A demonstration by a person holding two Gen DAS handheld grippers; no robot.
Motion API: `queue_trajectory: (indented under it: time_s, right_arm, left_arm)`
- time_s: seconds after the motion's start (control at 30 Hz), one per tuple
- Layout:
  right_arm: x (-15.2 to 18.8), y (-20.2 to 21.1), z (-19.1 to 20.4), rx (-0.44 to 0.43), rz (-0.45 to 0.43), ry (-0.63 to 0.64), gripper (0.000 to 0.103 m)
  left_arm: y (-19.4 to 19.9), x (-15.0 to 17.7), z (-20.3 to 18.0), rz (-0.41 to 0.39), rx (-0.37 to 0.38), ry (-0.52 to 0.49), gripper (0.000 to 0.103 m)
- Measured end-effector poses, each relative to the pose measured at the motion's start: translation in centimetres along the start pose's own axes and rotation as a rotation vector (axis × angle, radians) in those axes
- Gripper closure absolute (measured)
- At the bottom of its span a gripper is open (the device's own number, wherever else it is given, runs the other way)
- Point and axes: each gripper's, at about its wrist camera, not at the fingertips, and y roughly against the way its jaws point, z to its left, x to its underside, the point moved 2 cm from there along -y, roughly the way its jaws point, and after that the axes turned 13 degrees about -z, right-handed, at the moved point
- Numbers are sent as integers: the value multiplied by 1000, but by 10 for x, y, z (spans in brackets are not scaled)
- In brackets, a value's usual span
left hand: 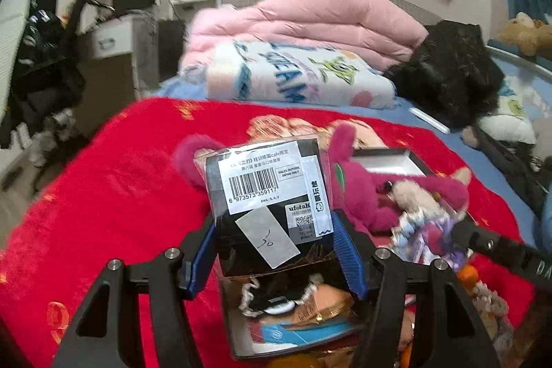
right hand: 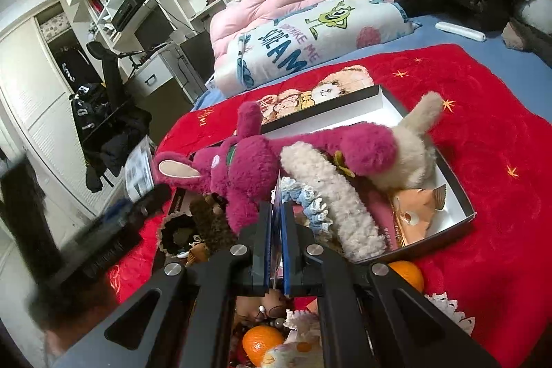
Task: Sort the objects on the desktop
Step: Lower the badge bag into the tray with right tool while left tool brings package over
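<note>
In the left wrist view my left gripper [left hand: 272, 250] is shut on a black wrapped box [left hand: 269, 195] with a white barcode label, its blue pads [left hand: 348, 250] pressing on both sides. The box is held above a red blanket [left hand: 120, 195]. My right gripper [right hand: 276, 230] is shut on a thin flat packet [right hand: 276, 195] seen edge-on; the left wrist view shows its lilac print [left hand: 424, 230]. Just beyond the fingers lie a magenta plush bear [right hand: 248, 161], a beige plush [right hand: 410, 154] and a fluffy white band [right hand: 331, 195]. The left gripper [right hand: 131, 212] shows blurred at the left.
An open black-and-white box [right hand: 459, 195] holds the plush toys and snack packets. Oranges [right hand: 407, 274] and lace pieces lie near the front. A smaller open box [left hand: 293, 309] of oddments sits under the held box. Behind are a printed folded blanket [right hand: 303, 40], pink duvet and black jacket [left hand: 448, 67].
</note>
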Motion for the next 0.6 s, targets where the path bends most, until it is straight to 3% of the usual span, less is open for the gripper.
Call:
queue_trajectory:
  time_s: [0.07, 0.23, 0.5, 0.6]
  right_arm:
    - [3, -2, 0, -12, 10, -11, 97]
    - [10, -9, 16, -53, 17, -2, 97]
    - [9, -2, 29, 22, -116, 63, 97]
    - [6, -2, 25, -24, -128, 43, 97]
  left_arm:
    - [-6, 4, -2, 29, 32, 9, 39]
    - [-12, 17, -24, 75, 72, -81, 39]
    - [-10, 23, -22, 73, 56, -59, 39]
    - [-15, 24, -25, 76, 51, -73, 39]
